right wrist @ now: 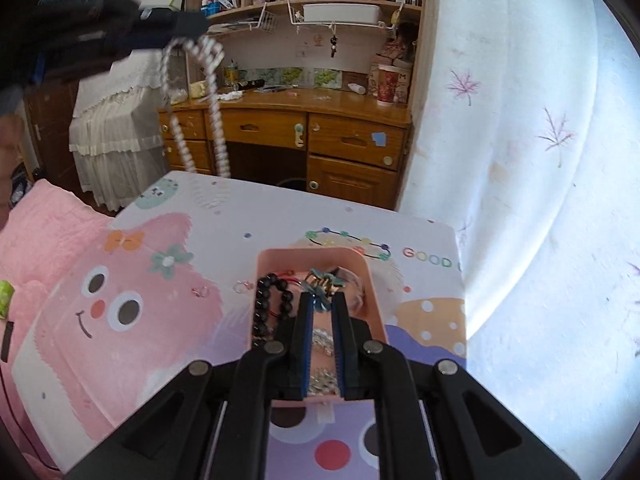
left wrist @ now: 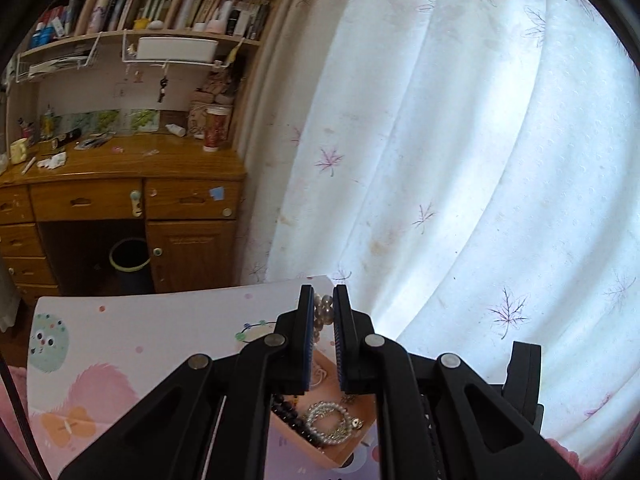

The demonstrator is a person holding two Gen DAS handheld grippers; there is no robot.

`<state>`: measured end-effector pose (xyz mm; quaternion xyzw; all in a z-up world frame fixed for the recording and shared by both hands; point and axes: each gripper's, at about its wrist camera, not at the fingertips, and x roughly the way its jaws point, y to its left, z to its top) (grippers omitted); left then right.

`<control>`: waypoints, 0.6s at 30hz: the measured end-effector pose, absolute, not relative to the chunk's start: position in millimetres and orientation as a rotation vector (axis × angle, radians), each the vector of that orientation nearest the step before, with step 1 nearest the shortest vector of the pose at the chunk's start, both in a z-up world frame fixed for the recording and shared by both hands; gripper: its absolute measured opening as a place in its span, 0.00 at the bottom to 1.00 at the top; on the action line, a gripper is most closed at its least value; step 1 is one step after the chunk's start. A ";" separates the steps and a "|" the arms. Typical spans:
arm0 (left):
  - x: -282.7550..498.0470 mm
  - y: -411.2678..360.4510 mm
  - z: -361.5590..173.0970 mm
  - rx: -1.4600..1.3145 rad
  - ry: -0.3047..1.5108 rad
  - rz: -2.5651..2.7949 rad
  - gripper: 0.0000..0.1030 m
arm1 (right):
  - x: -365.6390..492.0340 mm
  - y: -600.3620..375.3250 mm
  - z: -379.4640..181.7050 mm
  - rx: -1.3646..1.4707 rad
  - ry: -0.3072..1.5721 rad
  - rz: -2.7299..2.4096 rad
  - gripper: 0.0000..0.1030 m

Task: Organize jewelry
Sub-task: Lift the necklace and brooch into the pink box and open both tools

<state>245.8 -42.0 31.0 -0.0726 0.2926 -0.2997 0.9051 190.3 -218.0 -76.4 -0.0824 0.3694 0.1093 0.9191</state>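
Observation:
My left gripper (left wrist: pixel 323 300) is shut on a strand of pale pearl beads (left wrist: pixel 324 310). In the right wrist view it shows blurred at the upper left (right wrist: pixel 176 26), high above the table, with the long pearl necklace (right wrist: pixel 216 112) hanging from it. A pink tray (right wrist: pixel 372 280) on the cartoon-print table (right wrist: pixel 160 320) holds a black bead bracelet (right wrist: pixel 264 308) and silver chains (right wrist: pixel 324 340). My right gripper (right wrist: pixel 322 300) hovers over the tray, shut on a teal and gold ornament (right wrist: pixel 320 282). The left wrist view also shows the tray (left wrist: pixel 340 456) and a silver bracelet (left wrist: pixel 326 420).
Two small rings (right wrist: pixel 200 291) lie on the table left of the tray, and a loop of coloured beads (right wrist: pixel 348 244) lies behind it. A wooden desk (right wrist: pixel 280 104) stands beyond, a white curtain (right wrist: pixel 520 160) to the right and a pink blanket (right wrist: pixel 40 232) on the left.

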 end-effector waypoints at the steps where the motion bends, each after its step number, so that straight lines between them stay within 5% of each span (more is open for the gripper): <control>1: 247.2 -46.6 28.9 -0.151 0.608 -0.631 0.06 | 190.1 -219.4 -78.4 -0.173 0.764 0.218 0.09; 15: 266.0 -116.1 -75.6 -0.176 0.845 -0.745 0.07 | 190.8 -228.7 -130.2 -0.189 0.850 0.180 0.09; 17: 267.0 -120.9 -82.6 -0.157 0.896 -0.733 0.21 | 191.2 -228.5 -135.0 -0.193 0.872 0.180 0.11; 18: 267.9 -124.0 -85.1 -0.132 0.929 -0.717 0.45 | 191.1 -228.8 -137.0 -0.193 0.883 0.178 0.15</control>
